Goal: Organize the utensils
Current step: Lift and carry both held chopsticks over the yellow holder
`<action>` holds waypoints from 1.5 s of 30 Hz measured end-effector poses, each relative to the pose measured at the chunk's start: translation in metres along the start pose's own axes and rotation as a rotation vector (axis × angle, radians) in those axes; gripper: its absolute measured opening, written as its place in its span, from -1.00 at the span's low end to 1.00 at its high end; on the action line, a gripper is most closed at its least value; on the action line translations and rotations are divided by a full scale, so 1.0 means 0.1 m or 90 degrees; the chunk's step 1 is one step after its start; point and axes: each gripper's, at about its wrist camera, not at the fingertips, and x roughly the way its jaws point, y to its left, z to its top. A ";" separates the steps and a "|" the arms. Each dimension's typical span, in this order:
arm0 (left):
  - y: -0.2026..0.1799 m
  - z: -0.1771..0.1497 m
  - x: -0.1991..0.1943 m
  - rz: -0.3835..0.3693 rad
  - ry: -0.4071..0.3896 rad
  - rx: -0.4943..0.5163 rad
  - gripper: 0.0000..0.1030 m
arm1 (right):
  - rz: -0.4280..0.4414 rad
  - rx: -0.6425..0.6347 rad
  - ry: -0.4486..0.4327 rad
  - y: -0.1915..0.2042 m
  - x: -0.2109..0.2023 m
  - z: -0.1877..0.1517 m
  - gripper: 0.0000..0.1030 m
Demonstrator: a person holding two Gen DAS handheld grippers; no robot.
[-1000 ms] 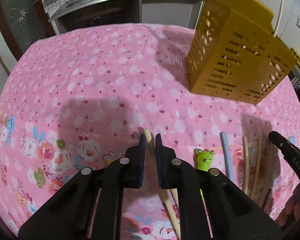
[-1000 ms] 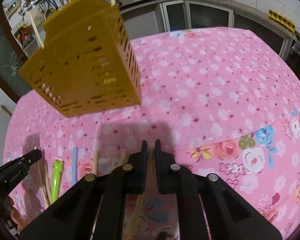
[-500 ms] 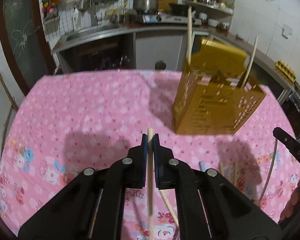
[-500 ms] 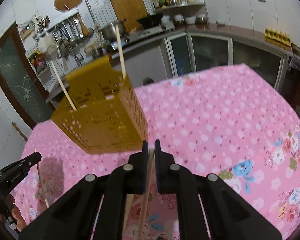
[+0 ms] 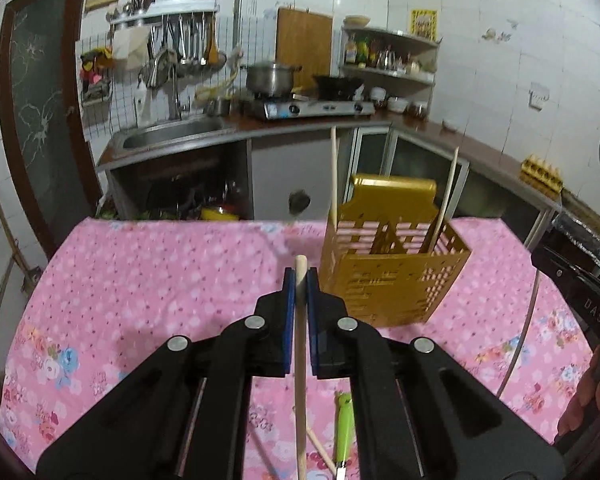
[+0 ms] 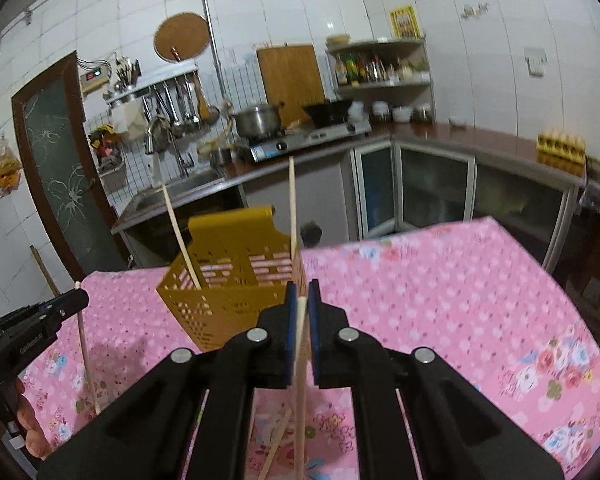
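**Both grippers lifted, each clamped on a chopstick**

The left gripper point(image 5: 301, 276) has its fingers closed tight on a wooden chopstick point(image 5: 300, 360), whose tip pokes just above the blue pads while the shaft hangs down between the black arms. The right gripper point(image 6: 302, 296) has its fingers pinched the same way on a second chopstick point(image 6: 300, 380), its tip sitting between the pads.

The yellow slotted holder point(image 5: 392, 280) stands upright on the pink flowered surface point(image 5: 140, 280), just beyond and to the right of the left gripper's tips; from the right wrist view it lies just beyond and to the left. Two chopsticks already stand in it, one at each side, leaning slightly outward. Its open top is otherwise free.

Below the left gripper a green frog-topped utensil point(image 5: 345, 428) and another loose chopstick point(image 5: 320, 444) lie on the cloth near its close edge.

To the left of the holder the cloth is bare out to its far edge, where the kitchen cabinets begin. To the right, in the right wrist view, it is equally bare as far as its right-hand corner.
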 end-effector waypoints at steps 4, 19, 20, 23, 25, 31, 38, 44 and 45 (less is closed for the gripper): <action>-0.02 0.08 -0.12 -0.016 -0.034 -0.011 -0.91 | -0.006 -0.021 -0.040 0.06 -0.13 0.07 -0.88; -0.23 0.43 -0.20 -0.029 -0.115 0.014 -0.91 | -0.005 -0.051 -0.121 0.19 -0.36 0.51 -0.88; -0.24 0.47 -0.20 -0.032 -0.121 0.013 -0.91 | -0.004 -0.051 -0.126 0.20 -0.37 0.56 -0.88; -0.27 0.64 -0.24 -0.039 -0.148 0.011 -0.91 | 0.000 -0.055 -0.151 0.23 -0.42 0.73 -0.88; -0.32 0.79 -0.29 -0.040 -0.174 0.019 -0.91 | -0.001 -0.065 -0.174 0.28 -0.46 0.87 -0.88; -0.43 1.24 -0.42 -0.051 -0.260 0.014 -0.91 | 0.012 -0.070 -0.237 0.39 -0.55 1.29 -0.88; -0.54 1.54 -0.26 -0.064 -0.330 -0.004 -0.91 | 0.028 -0.070 -0.286 0.46 -0.44 1.52 -0.89; -0.64 1.58 0.09 -0.063 -0.353 -0.005 -0.91 | 0.035 -0.081 -0.299 0.52 -0.13 1.45 -0.89; -0.65 1.58 0.13 -0.062 -0.351 -0.004 -0.91 | 0.035 -0.082 -0.297 0.52 -0.08 1.42 -0.89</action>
